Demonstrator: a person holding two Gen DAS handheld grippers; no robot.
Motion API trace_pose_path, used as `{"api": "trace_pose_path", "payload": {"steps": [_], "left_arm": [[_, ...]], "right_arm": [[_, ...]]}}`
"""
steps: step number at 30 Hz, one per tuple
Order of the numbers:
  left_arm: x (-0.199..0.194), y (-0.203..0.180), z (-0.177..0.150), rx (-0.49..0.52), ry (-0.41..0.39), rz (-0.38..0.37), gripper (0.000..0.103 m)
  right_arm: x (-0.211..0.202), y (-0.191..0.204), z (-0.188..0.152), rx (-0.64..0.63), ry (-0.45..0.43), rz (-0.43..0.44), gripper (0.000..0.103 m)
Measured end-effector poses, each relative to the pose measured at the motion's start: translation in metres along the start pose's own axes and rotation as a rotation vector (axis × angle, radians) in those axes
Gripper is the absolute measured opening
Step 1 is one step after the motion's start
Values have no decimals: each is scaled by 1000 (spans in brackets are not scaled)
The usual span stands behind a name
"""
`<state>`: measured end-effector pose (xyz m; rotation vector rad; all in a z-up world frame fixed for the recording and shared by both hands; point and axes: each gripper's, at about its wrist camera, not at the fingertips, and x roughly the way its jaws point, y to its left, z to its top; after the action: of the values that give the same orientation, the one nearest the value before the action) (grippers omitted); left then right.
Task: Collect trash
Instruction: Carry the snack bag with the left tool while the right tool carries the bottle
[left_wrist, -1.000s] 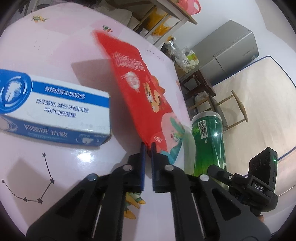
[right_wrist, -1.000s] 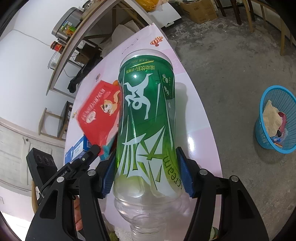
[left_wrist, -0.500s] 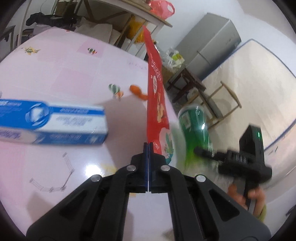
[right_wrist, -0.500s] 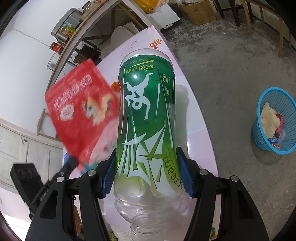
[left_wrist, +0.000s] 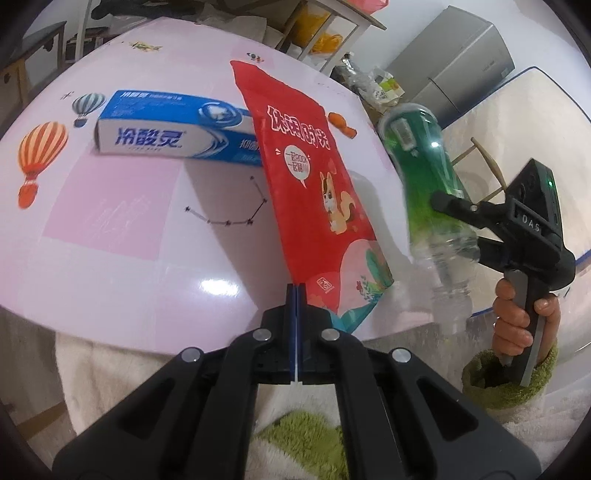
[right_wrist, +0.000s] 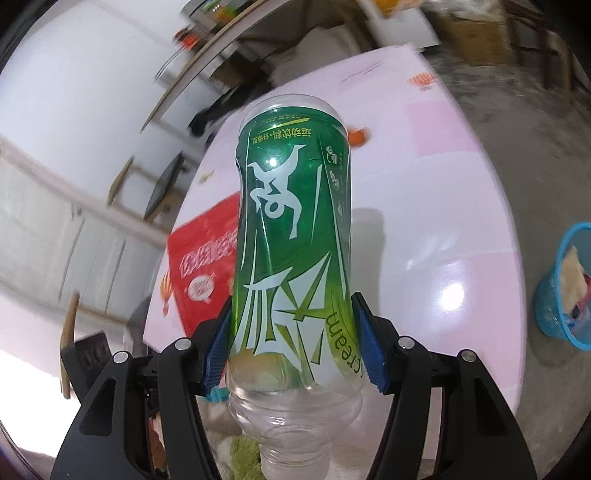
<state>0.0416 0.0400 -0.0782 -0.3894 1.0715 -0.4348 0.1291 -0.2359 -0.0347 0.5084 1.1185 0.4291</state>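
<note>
My left gripper (left_wrist: 296, 295) is shut on the bottom edge of a red snack bag (left_wrist: 314, 192), which stands up off the pink table (left_wrist: 118, 236). The same red bag (right_wrist: 203, 273) shows behind the bottle in the right wrist view. My right gripper (right_wrist: 293, 343) is shut on a green-labelled plastic bottle (right_wrist: 291, 243), held neck toward the camera and lifted above the table. In the left wrist view that bottle (left_wrist: 424, 173) and the right gripper (left_wrist: 458, 229), held by a hand (left_wrist: 517, 314), sit at the right past the table edge.
A blue and white toothpaste box (left_wrist: 166, 129) lies on the table behind the bag. A blue basket (right_wrist: 569, 284) holding trash stands on the floor at the right. A grey fridge (left_wrist: 454, 62), wooden chairs and cluttered shelves stand beyond the table.
The left gripper closed on the red bag, lifted it off the table and pulled back toward the near edge. The right gripper rose and rolled with the bottle; the basket slid toward the frame's right edge.
</note>
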Motion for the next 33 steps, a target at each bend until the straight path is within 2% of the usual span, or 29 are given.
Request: {"api": "trace_pose_path", "payload": {"steps": [5,11,14,15,16,21,29,31,33], "left_arm": [[3,-1,-1,-14,-1,-9,0],[4,9,-2,-44,8,-22,0],[6,15,1,-61,12,-23,13],[6,18,2,-66,8,-19,21],[6,22,1,-70,5,-19,26],[9,22,8,-85,0,-33,33],[24,12,25,-55,-8,-60,30],[28,9,27,-39,-8,-61,24],[31,3,27,-16,-2,-51,12]], "right_arm": [[25,12,-4,-40,74,-22,59],[35,18,-6,-72,96,-60,59],[35,17,-6,-75,100,-64,59],[35,17,-6,-75,101,-65,59],[36,16,-6,-76,102,-66,59],[37,19,-4,-76,102,-68,59],[40,18,-5,-66,104,-61,59],[40,18,-5,-63,103,-58,59],[40,17,-5,-59,100,-54,59]]}}
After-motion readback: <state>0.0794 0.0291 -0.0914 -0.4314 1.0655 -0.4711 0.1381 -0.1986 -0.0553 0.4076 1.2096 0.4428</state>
